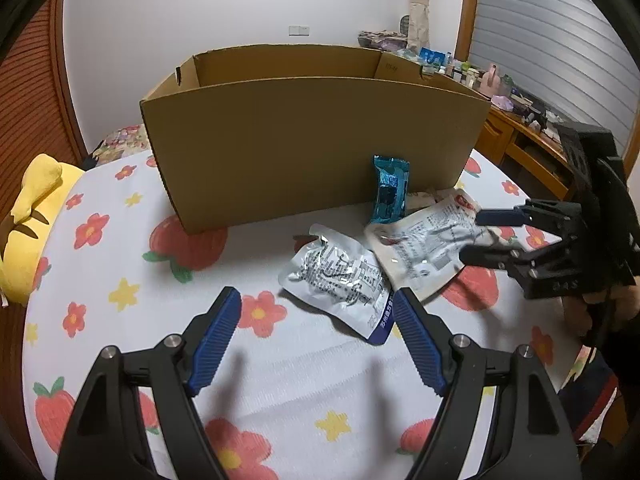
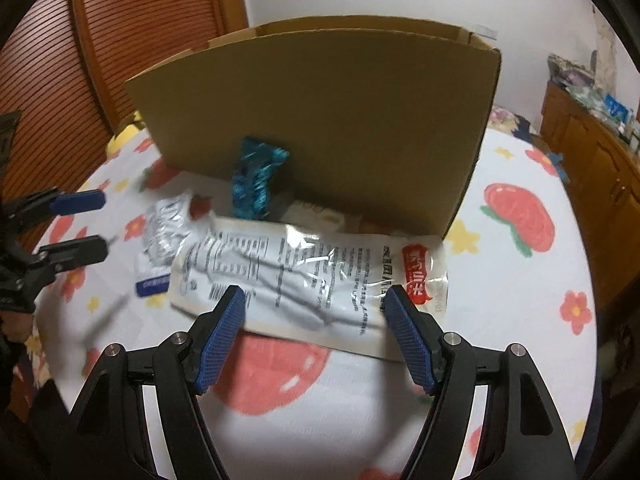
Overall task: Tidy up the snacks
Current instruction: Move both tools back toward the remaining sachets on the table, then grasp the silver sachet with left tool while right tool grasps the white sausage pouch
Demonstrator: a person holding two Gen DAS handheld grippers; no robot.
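1. Left gripper [image 1: 316, 308]: jaws wide, holding nothing; silver snack packet [image 1: 340, 276] just ahead, at its right fingertip.
2. Right gripper [image 2: 314, 300]: jaws wide, holding nothing; white snack pouch [image 2: 308, 276] lies between its fingertips.
3. Blue snack packet [image 1: 389, 190]: beyond both, leaning on cardboard box [image 1: 312, 144].

Blue packet [image 2: 258, 182] blurred (print unreadable); box [image 2: 320, 120] interior hidden.

Flowered bedspread [image 1: 120, 240] bears cardboard box [image 1: 312, 140], 3 snack packets, yellow plush [image 1: 36, 208].
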